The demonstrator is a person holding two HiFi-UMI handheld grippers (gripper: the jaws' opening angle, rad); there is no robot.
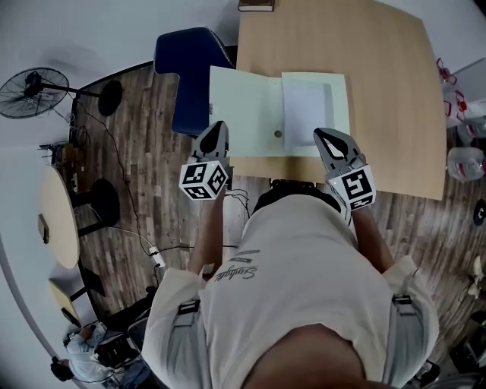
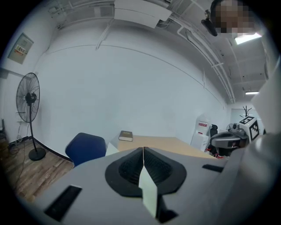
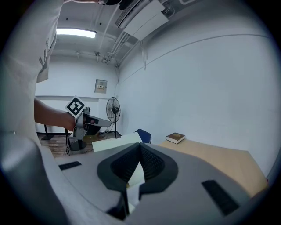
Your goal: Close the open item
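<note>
open folder pinched at both near edges, one flap off the table

the left gripper (image 1: 216,132) has its jaws pressed shut on the thin left flap of the pale green folder (image 1: 244,106), which juts past the table (image 1: 395,99) above a blue chair (image 1: 186,68). the right gripper (image 1: 326,138) nips the right half's near edge. swung over fast, the flap could buckle or flick out the white sheet (image 1: 306,102). a book (image 1: 256,5) and bottles (image 1: 465,163) lie well clear of the fold.
</note>
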